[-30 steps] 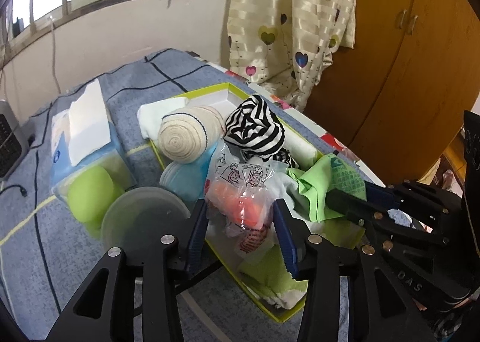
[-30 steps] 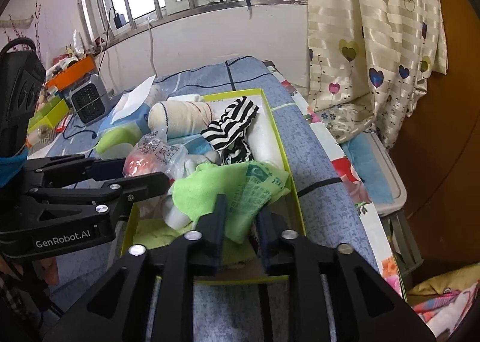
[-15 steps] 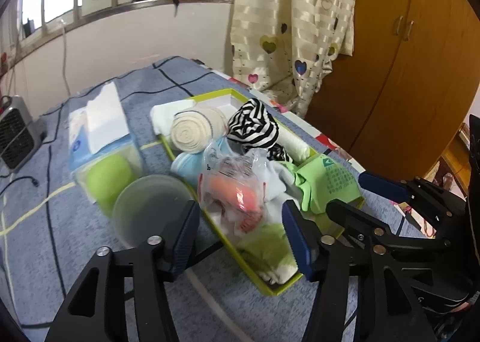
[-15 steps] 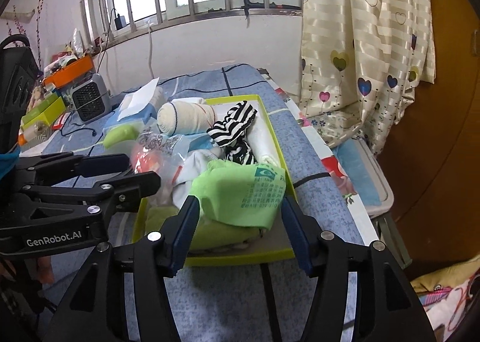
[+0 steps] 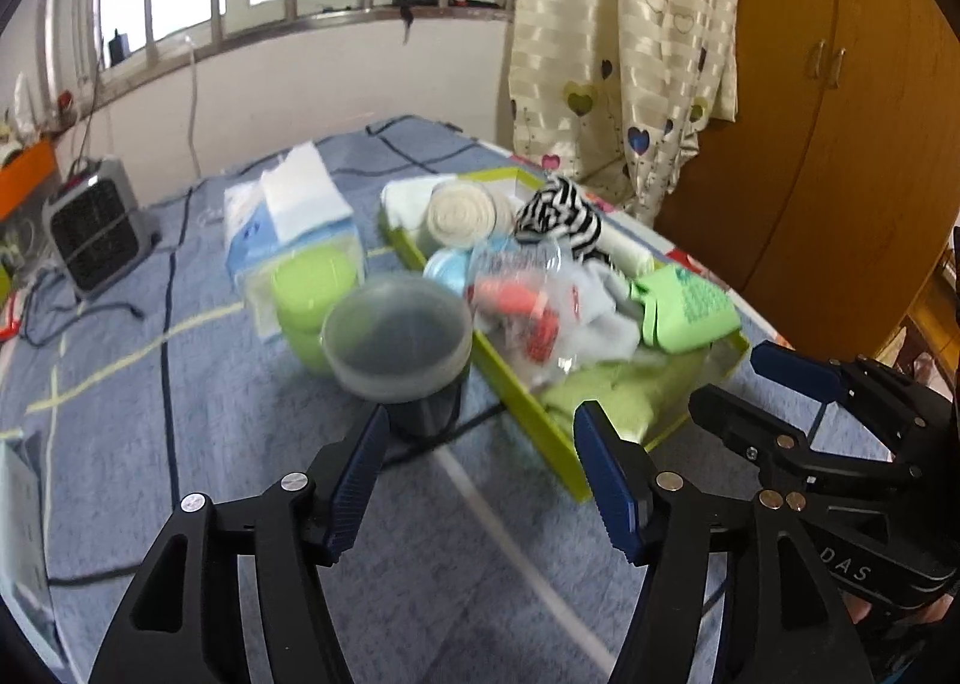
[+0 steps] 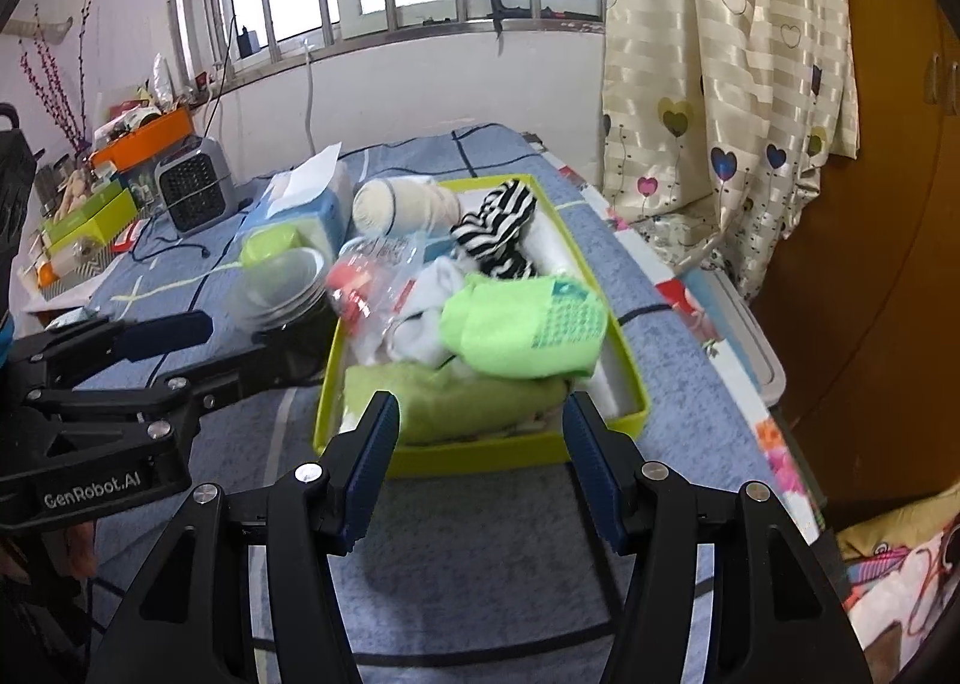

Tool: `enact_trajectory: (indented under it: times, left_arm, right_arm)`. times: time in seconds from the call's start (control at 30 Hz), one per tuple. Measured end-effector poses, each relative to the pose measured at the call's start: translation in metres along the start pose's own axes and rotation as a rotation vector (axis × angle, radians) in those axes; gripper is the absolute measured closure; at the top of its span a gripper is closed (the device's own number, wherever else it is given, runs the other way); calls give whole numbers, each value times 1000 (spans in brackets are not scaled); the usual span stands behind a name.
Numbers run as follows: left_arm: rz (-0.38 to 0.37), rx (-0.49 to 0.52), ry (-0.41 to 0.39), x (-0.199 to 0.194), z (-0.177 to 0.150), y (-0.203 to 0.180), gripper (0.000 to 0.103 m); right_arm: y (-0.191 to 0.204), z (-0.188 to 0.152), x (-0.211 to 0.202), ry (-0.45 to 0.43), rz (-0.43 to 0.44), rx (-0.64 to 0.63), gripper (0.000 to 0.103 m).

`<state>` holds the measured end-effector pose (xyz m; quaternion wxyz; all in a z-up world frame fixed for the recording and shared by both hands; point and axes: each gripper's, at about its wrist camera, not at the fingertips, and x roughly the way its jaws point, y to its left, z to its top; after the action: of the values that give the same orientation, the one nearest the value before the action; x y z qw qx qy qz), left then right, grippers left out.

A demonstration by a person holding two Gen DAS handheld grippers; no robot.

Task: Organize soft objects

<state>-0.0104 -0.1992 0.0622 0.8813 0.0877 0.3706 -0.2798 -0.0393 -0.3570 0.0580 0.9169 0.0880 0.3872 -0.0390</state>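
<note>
Beyond right gripper (image 6: 477, 450): orange bin (image 6: 144, 139).

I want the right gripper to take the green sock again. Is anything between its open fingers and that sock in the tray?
Nothing visible blocks it. The right gripper is open and empty just short of the yellow-green tray; only the tray's near wall and a green cloth lie below the green sock.
</note>
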Motion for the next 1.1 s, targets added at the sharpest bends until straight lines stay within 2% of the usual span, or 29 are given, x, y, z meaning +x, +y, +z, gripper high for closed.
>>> enact_trajectory:
  times: [0.37,0.47,0.5,0.7,1.1]
  left_arm:
    - [74,-18,41,5,-37,12,39]
    - [90,-11,56,9,-45,12,39]
    - [88,-16,61,10,-47,12,38]
    - [103,-22,86,19,-52,13,31]
    - [95,-25,118,27,-54,12,23]
  right_arm:
    - [14,-25,11,57,-61,22,44]
    - [17,-31,15,71,-69,27,34]
    - [18,-33,16,79,-79,27,34]
    - [16,-39,25,121,-120,44,33]
    - [13,-42,27,103,-169,58,23]
